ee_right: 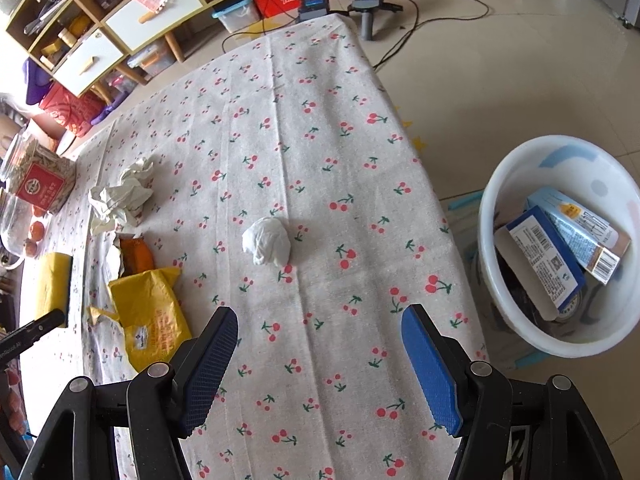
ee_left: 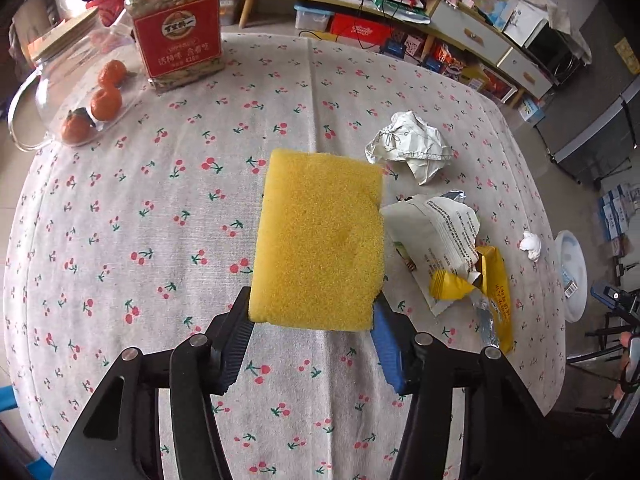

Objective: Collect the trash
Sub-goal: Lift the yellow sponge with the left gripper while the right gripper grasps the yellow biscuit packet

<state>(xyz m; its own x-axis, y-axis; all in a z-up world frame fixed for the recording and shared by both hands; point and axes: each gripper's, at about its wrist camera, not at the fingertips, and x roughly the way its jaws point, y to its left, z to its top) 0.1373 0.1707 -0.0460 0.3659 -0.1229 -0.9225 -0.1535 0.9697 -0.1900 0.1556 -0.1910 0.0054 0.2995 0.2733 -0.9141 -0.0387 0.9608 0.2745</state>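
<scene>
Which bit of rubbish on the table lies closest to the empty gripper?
The small white tissue wad, lying alone straight ahead of the open right gripper; the yellow wrapper and crumpled paper sit off to its left.

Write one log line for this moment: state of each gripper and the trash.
left gripper: shut on sponge | right gripper: open, above tissue ball | wrappers: on table | bin: holds boxes

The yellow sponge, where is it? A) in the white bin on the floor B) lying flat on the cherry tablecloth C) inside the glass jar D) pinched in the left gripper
D: the yellow sponge sits squeezed in the left gripper, held up above the tablecloth.
</scene>
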